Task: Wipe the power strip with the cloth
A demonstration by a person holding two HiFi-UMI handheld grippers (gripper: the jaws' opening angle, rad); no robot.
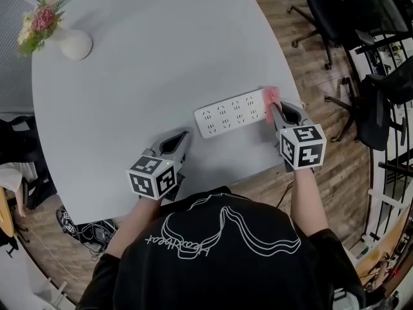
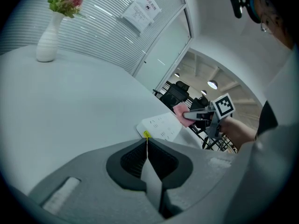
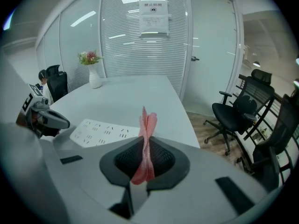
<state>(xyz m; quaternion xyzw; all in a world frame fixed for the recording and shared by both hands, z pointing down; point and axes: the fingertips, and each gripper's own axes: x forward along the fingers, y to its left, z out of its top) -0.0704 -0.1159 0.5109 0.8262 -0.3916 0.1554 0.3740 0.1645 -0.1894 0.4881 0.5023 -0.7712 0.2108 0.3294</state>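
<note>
A white power strip point(image 1: 233, 112) lies flat near the table's front edge, also seen in the left gripper view point(image 2: 159, 126) and the right gripper view point(image 3: 104, 132). My right gripper point(image 1: 276, 110) is shut on a pink cloth point(image 1: 271, 98), held at the strip's right end. The cloth point(image 3: 145, 139) stands folded between the jaws. My left gripper point(image 1: 182, 141) sits shut and empty on the table, just in front of the strip's left end; its tips point(image 2: 146, 138) meet.
The grey table point(image 1: 161, 50) carries a white vase with flowers point(image 1: 72, 42) at the far left. Black office chairs point(image 1: 361, 57) stand on the wooden floor to the right. The table's front edge runs just behind both grippers.
</note>
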